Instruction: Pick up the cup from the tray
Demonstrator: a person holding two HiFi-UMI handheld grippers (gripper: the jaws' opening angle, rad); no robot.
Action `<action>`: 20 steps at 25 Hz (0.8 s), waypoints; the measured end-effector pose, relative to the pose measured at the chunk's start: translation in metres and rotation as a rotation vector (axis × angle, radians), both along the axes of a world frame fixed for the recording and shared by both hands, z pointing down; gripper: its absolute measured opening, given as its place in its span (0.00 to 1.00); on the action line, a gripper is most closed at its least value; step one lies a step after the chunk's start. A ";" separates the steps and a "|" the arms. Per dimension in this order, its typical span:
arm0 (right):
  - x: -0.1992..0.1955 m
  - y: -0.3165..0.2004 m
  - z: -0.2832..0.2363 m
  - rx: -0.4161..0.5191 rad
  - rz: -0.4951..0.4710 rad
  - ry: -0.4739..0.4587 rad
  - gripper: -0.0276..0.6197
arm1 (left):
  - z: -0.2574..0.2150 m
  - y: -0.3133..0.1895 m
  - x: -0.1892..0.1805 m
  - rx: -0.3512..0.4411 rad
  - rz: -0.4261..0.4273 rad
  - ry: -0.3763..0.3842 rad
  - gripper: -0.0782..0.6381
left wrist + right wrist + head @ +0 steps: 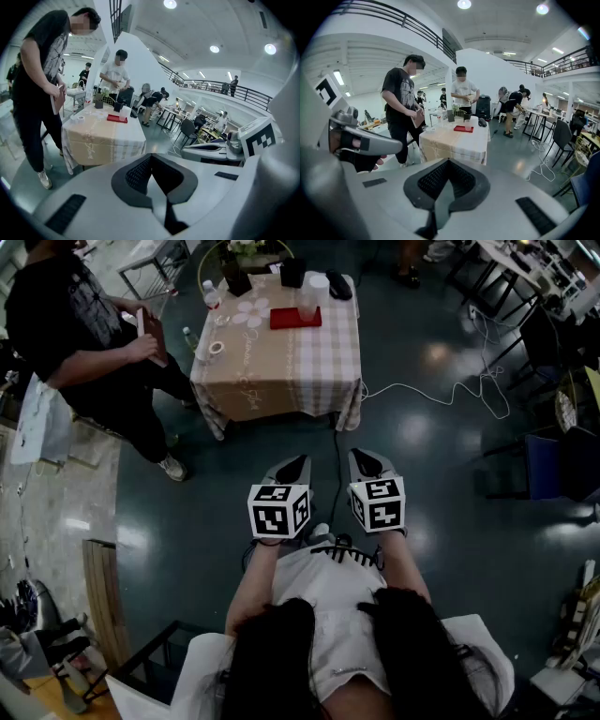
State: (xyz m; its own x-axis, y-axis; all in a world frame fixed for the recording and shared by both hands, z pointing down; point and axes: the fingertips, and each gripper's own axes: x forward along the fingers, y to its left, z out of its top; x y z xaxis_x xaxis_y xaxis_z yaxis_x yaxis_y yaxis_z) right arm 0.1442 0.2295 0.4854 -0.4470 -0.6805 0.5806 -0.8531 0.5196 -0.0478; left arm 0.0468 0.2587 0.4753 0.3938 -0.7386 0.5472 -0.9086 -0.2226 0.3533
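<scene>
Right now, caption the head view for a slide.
Left gripper and right gripper, both shut, side by side short of table; cup stands on red tray.

- Two grippers: left gripper (298, 465), right gripper (364, 460).
- One table (281, 362).
- One red tray (286, 320), near the table's far edge.
- One cup (307, 304) on that tray.
- One tape roll (217, 348), at the table's left edge.
- One person (66, 324) beside the table.

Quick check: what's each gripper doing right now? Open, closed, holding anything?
Left gripper: closed, nothing between its jaws.
Right gripper: closed, nothing between its jaws.
</scene>
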 end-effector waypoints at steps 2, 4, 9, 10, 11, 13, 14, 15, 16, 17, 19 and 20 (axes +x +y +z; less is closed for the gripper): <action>0.001 0.001 0.002 -0.006 0.001 -0.007 0.05 | 0.002 0.002 0.001 0.000 -0.001 -0.008 0.12; 0.003 0.000 0.003 -0.008 0.002 -0.010 0.05 | 0.004 0.002 0.002 -0.004 -0.002 -0.004 0.12; 0.007 -0.002 0.004 -0.009 0.001 -0.013 0.05 | 0.010 0.003 0.004 0.000 0.006 -0.062 0.12; 0.008 -0.002 0.004 -0.009 0.002 -0.015 0.05 | 0.010 0.004 0.006 0.005 0.011 -0.077 0.12; 0.010 -0.003 0.004 -0.010 0.004 -0.016 0.05 | 0.010 0.004 0.008 0.011 0.015 -0.085 0.12; 0.011 -0.004 0.005 -0.009 0.005 -0.015 0.05 | 0.010 0.004 0.012 0.017 0.022 -0.083 0.12; 0.012 -0.004 0.005 -0.009 0.003 -0.015 0.05 | 0.010 0.004 0.014 0.017 0.024 -0.078 0.12; 0.012 -0.004 0.005 -0.010 0.002 -0.019 0.05 | 0.010 0.003 0.015 0.016 0.024 -0.071 0.12; 0.013 -0.004 0.004 -0.011 0.002 -0.029 0.05 | 0.009 0.003 0.017 0.015 0.022 -0.064 0.12; 0.014 -0.005 0.004 -0.012 0.003 -0.043 0.05 | 0.008 0.002 0.018 0.016 0.020 -0.057 0.12; 0.016 -0.007 0.002 -0.009 0.007 -0.066 0.06 | 0.006 0.000 0.019 0.019 0.014 -0.049 0.12; 0.017 -0.008 0.001 -0.001 0.005 -0.068 0.06 | 0.005 0.000 0.020 0.020 0.011 -0.046 0.12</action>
